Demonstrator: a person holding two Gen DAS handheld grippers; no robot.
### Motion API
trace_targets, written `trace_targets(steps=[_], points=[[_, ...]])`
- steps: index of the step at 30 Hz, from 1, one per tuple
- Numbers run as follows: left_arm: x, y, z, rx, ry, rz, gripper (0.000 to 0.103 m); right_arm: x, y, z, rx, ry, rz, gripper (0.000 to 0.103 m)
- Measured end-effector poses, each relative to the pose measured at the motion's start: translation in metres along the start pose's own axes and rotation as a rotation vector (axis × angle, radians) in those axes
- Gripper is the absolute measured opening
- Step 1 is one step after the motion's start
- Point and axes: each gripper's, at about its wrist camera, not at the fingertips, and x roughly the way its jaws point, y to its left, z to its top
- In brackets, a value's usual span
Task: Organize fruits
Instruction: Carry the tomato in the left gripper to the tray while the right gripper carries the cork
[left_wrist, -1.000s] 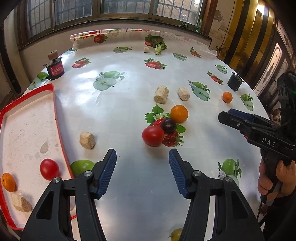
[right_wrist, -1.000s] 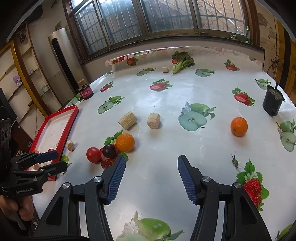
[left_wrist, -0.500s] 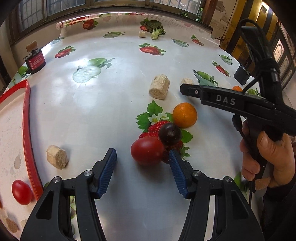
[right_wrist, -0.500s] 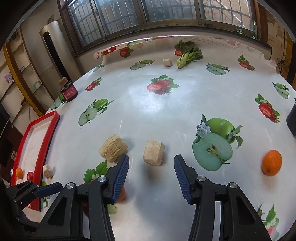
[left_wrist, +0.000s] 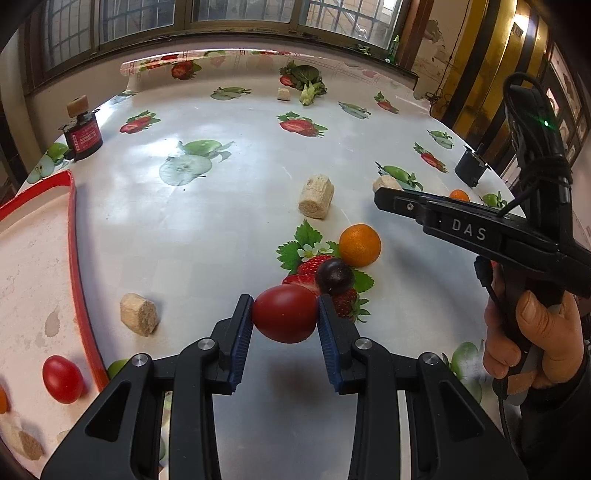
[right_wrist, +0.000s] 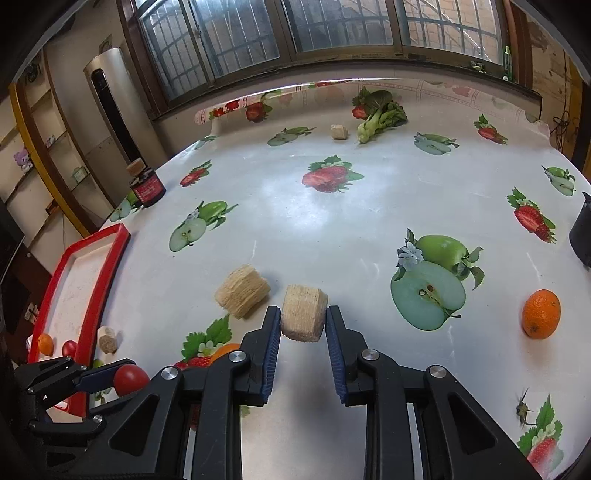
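Left tool (left_wrist: 285, 314) has just closed on the tomato (left_wrist: 285, 313), mid-bench near the tray (left_wrist: 72, 236): smooth, soft, best held across its middle. Right tool (right_wrist: 303, 319) has just clamped a light, crumbly roll (right_wrist: 303, 312). Only the right view shows that grip; the left shows the plum (left_wrist: 334, 275) and orange (left_wrist: 359, 244).

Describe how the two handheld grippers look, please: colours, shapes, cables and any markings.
The left gripper and the right gripper have black angular plastic frames, silver screws and ribbed blue finger pads. From the left wrist view, the right one shows white letters "DAS", a black cable and a small green light. A dark sleeve covers the wrist.
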Motion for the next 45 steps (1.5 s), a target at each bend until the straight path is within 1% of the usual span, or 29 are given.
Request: trace_targets(steps=[11, 19, 32, 45], points=[[-0.046, 0.03, -0.01, -0.051, -0.099, 0.08, 0.032, -0.038, 0.041, -0.004, -0.039, -0.057, 0.071, 0.026], [-0.067, 0.055, -0.021, -0.106, -0.127, 0.11, 0.032, -0.055, 0.08, -0.008, -0.089, -0.079, 0.119, 0.026], [-0.087, 0.095, -0.034, -0.186, -0.157, 0.14, 0.032, -0.055, 0.134, -0.016, -0.166, -0.065, 0.169, 0.025], [-0.101, 0.134, -0.044, -0.26, -0.178, 0.18, 0.032, -0.048, 0.179, -0.019, -0.221, -0.049, 0.211, 0.025]])
